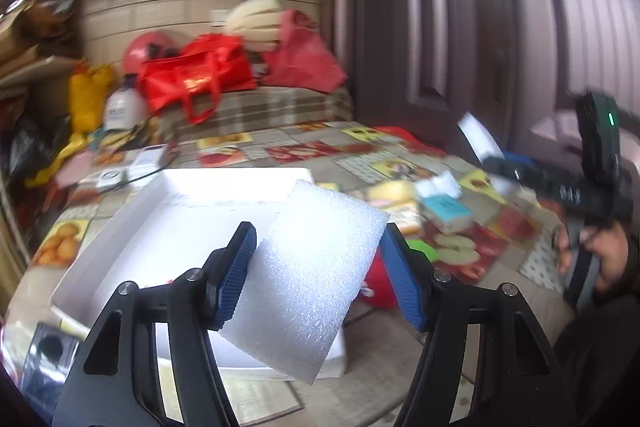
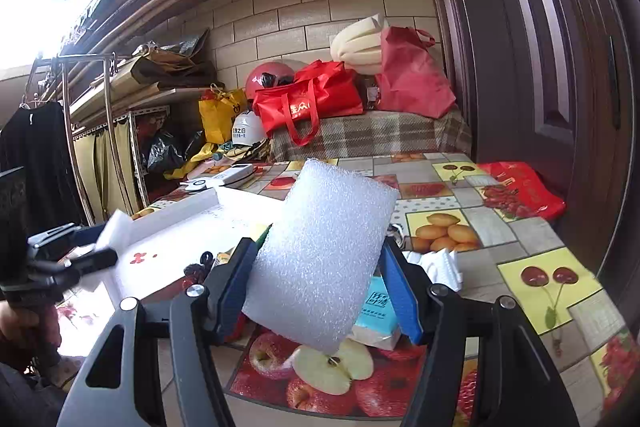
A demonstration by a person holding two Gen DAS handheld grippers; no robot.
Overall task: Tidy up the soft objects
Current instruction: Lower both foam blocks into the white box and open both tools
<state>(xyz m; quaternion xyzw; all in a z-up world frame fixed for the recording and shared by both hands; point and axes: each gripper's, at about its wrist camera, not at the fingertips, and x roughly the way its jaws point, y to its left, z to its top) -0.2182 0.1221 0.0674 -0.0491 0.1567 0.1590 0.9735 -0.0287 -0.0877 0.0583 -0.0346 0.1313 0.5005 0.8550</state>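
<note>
Aloft, foam pad (image 1: 316,275) per gripper (image 1: 320,275)

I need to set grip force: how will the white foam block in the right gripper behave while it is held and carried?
The white foam block looks like airy packing foam, so probably very light. It holds its slab shape between the right gripper pads, so fairly stiff, yet likely to dent under hard squeezing. It sits tilted, so it might pivot if gripped loosely.

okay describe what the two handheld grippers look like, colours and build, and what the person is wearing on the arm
Both the left gripper and right gripper have black angular arms with silver pivot bolts and blue ribbed pads. The right one's black body carries a small green light. A dark sleeve shows.
</note>
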